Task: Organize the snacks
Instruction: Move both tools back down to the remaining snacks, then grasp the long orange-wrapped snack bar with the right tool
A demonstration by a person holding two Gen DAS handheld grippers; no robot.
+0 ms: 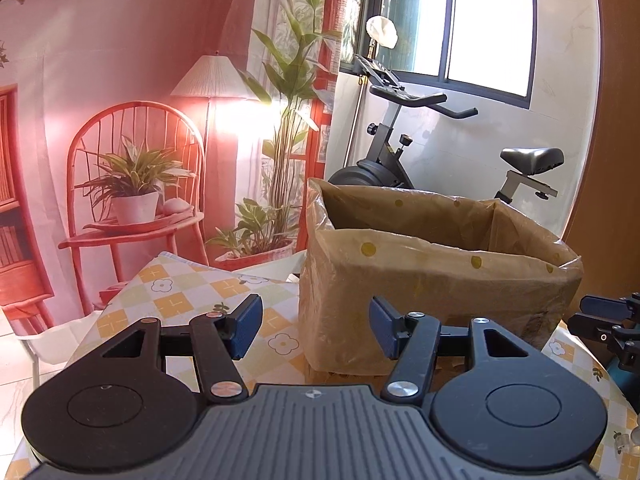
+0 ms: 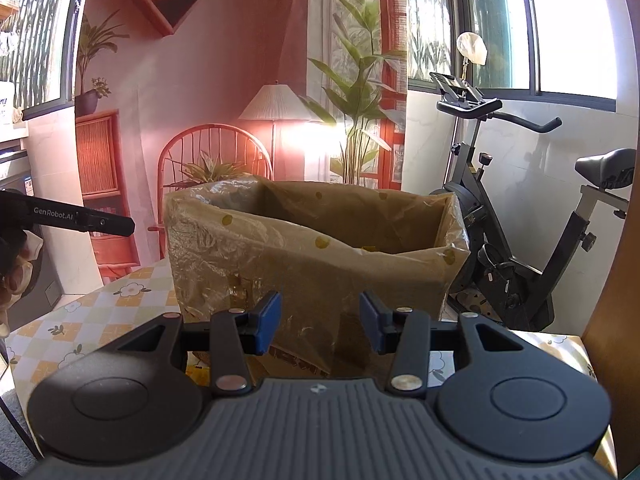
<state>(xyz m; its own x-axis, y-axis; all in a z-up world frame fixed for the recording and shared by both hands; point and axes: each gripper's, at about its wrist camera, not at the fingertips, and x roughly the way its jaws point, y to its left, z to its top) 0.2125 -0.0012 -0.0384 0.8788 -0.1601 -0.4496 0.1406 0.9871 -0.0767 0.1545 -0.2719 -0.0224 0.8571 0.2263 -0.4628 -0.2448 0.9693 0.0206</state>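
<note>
My jaws: matt black plastic, blue ribbed pads (image 1: 248,326). Brown cardboard box (image 1: 432,300) wears a crinkly glossy plastic liner.

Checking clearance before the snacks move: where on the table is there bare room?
Bare checked cloth lies left of the lined box, out to the table edge. To its right only a narrow strip remains beside the wooden panel.

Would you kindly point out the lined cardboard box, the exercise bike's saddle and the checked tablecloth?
lined cardboard box (image 2: 320,280): right wrist view, on its plastic-covered front wall.
exercise bike's saddle (image 1: 532,160): left wrist view, on the saddle's top.
checked tablecloth (image 1: 192,292): left wrist view, on a bare patch left of the box.
</note>
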